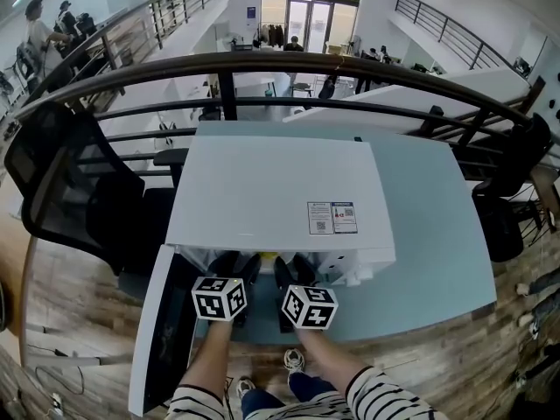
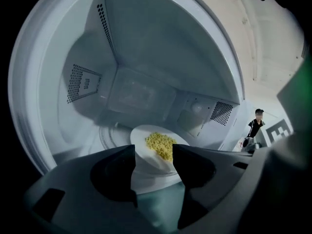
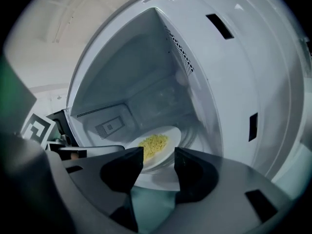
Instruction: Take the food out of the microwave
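Two sets of fingers (image 2: 112, 174) stand released: left gripper (image 2: 153, 151) and right gripper (image 3: 159, 155) face the plate (image 2: 146, 172); uneven rim grips could tip it, spilling food (image 2: 161, 143) inside the microwave (image 1: 276, 191).

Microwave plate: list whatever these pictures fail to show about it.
Head view: the microwave top hides the cavity entirely.
Left gripper view: the plate has its sides behind the open jaws; contact cannot be told.
Right gripper view: open jaws likewise cover the near rim.
Both gripper views: the yellow food is too blurred to identify.
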Action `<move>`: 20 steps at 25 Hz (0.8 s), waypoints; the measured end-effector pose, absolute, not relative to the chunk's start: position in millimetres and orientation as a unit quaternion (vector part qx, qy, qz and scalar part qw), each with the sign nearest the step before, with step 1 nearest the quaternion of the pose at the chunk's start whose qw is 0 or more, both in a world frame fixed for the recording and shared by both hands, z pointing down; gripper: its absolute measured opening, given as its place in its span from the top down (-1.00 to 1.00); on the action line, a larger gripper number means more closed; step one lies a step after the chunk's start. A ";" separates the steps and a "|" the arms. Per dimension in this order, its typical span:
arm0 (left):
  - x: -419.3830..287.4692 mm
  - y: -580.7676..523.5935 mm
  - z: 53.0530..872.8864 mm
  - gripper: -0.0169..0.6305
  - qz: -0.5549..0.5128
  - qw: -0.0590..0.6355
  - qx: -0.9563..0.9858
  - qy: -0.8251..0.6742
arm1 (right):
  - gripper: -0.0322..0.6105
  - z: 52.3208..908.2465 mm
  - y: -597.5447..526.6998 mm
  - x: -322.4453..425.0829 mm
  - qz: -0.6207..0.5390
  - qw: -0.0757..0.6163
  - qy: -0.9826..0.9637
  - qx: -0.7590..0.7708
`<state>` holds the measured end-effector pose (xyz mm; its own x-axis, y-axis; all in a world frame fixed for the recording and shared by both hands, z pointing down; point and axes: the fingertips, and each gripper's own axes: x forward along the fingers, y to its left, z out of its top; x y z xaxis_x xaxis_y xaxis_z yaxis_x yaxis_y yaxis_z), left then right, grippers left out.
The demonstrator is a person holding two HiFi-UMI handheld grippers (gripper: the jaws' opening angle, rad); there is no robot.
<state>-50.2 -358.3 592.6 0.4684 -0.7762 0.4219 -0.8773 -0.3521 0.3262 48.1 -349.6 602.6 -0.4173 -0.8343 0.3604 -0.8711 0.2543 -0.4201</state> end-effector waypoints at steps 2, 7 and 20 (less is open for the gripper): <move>-49.4 -358.9 595.7 0.26 0.098 0.267 0.816 -0.504 | 0.29 603.4 -350.3 47.9 0.288 0.033 -0.791 0.539; -44.1 -359.2 597.4 0.26 0.086 0.277 0.816 -0.500 | 0.30 603.1 -350.7 48.9 0.291 0.029 -0.792 0.536; -44.4 -343.0 593.6 0.26 0.077 0.285 0.819 -0.492 | 0.30 598.1 -332.1 48.7 0.301 0.015 -0.789 0.535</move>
<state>-44.4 -343.0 593.6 0.5045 -0.7620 0.4060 -0.8495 -0.3538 0.3915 48.7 -332.1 598.1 -0.4261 -0.8357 0.3464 -0.8543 0.2458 -0.4581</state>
